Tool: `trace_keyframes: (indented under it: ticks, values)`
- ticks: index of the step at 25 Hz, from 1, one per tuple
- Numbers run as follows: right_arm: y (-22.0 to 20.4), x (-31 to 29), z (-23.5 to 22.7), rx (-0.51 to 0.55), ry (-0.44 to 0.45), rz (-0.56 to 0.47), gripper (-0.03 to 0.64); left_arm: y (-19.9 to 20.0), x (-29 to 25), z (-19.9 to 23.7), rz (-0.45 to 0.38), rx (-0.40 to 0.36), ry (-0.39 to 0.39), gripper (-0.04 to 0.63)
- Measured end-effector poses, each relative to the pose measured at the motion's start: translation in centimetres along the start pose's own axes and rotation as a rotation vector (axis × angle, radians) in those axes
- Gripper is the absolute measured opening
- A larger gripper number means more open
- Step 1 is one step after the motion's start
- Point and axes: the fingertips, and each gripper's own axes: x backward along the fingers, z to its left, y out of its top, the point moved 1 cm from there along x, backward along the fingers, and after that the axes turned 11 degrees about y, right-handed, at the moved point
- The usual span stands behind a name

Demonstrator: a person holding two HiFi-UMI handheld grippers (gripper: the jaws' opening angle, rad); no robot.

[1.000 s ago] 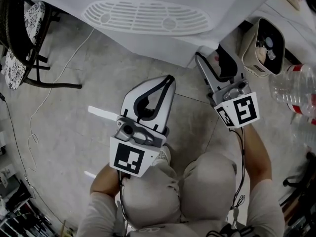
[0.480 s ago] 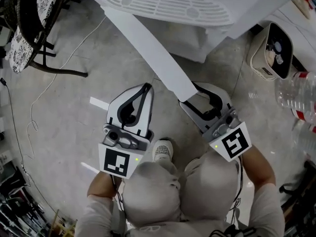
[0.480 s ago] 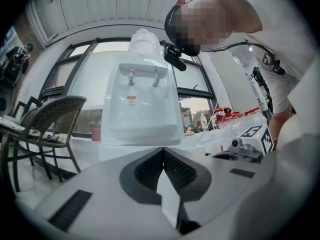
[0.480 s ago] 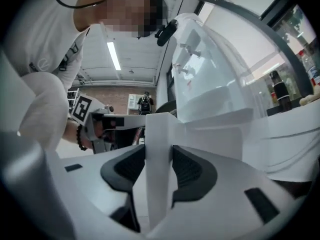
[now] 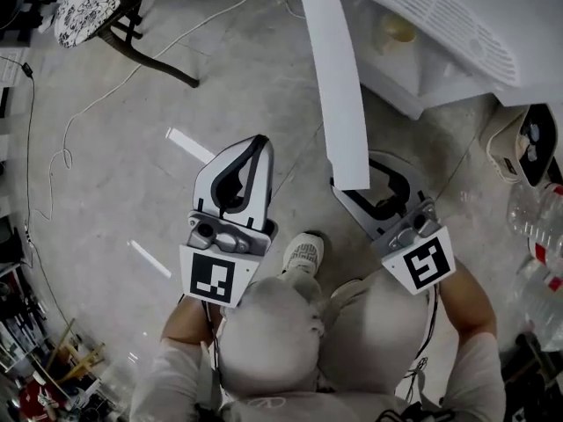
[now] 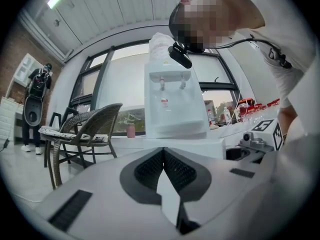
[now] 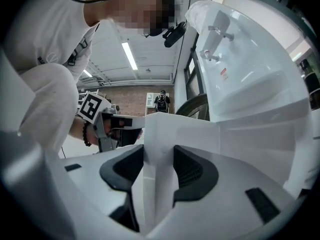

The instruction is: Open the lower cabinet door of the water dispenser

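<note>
Though the head view hides it, right claw (image 7: 159, 156), just widening, pinches the cabinet door (image 5: 339, 86); left claw (image 6: 163, 150) closed.

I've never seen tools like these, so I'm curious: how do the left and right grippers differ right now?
The right gripper clamps the free edge of the open cabinet door; the left gripper holds nothing. The right gripper's jaws stand apart round the door edge and have just eased slightly wider; the left gripper's jaws are together. The left gripper hangs over bare floor, apart from the door. Both are white two-jaw tools.
</note>
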Motion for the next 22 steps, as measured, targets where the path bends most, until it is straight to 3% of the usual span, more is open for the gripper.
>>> trace_keyframes:
  ticks: [13, 22]
  values:
    - [0.6, -8.7, 2.7, 0.034, 0.225, -0.028, 0.158, -0.1, 4.8, 7.7, -0.023, 0.003, 0.167, 0.002]
    - [0.9, -14.1, 2.9, 0.043, 0.262, -0.011, 0.184, -0.9, 5.7, 10.1, -0.031, 0.012, 0.226, 0.002]
